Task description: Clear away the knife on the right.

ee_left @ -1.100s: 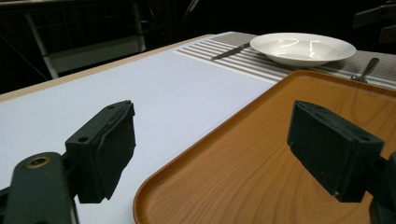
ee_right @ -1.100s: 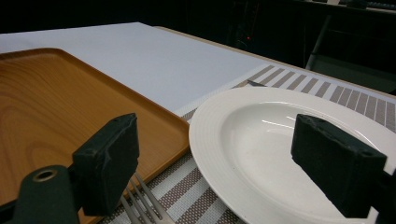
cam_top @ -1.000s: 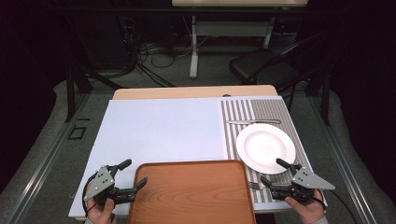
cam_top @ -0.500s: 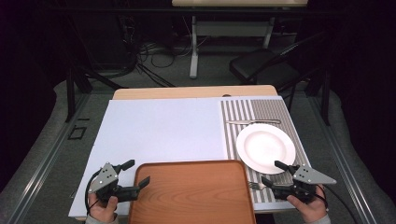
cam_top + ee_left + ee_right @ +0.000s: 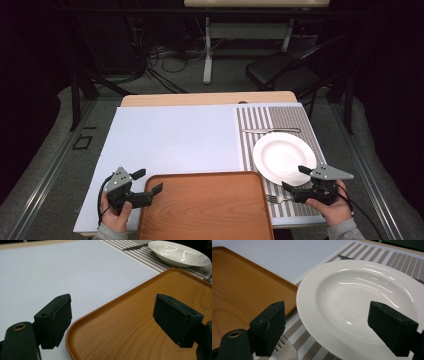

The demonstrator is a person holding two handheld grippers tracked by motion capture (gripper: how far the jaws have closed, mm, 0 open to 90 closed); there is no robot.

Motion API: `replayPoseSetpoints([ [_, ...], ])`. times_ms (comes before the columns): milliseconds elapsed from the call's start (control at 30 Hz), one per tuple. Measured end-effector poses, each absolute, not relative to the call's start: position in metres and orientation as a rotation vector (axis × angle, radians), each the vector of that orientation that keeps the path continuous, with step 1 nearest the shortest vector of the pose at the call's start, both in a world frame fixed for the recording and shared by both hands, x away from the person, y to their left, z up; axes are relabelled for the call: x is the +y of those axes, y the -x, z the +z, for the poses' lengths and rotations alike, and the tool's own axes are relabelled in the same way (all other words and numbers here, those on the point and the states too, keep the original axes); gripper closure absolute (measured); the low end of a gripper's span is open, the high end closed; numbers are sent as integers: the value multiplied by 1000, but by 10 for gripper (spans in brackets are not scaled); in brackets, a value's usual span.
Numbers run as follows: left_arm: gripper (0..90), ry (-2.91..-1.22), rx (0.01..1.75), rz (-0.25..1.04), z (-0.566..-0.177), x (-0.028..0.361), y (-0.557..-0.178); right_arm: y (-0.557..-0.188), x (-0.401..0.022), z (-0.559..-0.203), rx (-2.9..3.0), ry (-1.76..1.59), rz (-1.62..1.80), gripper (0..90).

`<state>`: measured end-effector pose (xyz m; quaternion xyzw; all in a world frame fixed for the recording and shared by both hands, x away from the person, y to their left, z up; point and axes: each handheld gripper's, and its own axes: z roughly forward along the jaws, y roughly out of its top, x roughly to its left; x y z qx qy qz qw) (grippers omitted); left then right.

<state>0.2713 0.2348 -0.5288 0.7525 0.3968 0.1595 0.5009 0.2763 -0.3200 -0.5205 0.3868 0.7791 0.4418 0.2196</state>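
A brown wooden tray (image 5: 205, 207) lies at the table's near edge. My left gripper (image 5: 148, 181) stands open at its left corner, the tray rim (image 5: 82, 322) between the jaws and untouched. A white plate (image 5: 284, 157) rests on the striped placemat (image 5: 300, 120). My right gripper (image 5: 294, 178) hovers at the plate's near rim (image 5: 312, 322), above a fork (image 5: 283, 350). Its jaws have just been opening and stand wide, holding nothing.
A knife (image 5: 270, 131) lies on the placemat beyond the plate. A pale blue mat (image 5: 170, 135) covers the table's left and middle. A black chair (image 5: 285, 70) and desk legs stand on the floor past the far edge.
My right gripper has risen a little and edged toward the plate. The left gripper has barely shifted at the tray corner.
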Motion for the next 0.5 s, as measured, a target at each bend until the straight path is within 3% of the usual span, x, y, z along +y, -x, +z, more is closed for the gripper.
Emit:
replayPoseSetpoints([
  [500, 165, -1795, 969, 421, -531, 238, -257, -318, -313, -496, 2253, -1079, 1068, 186],
])
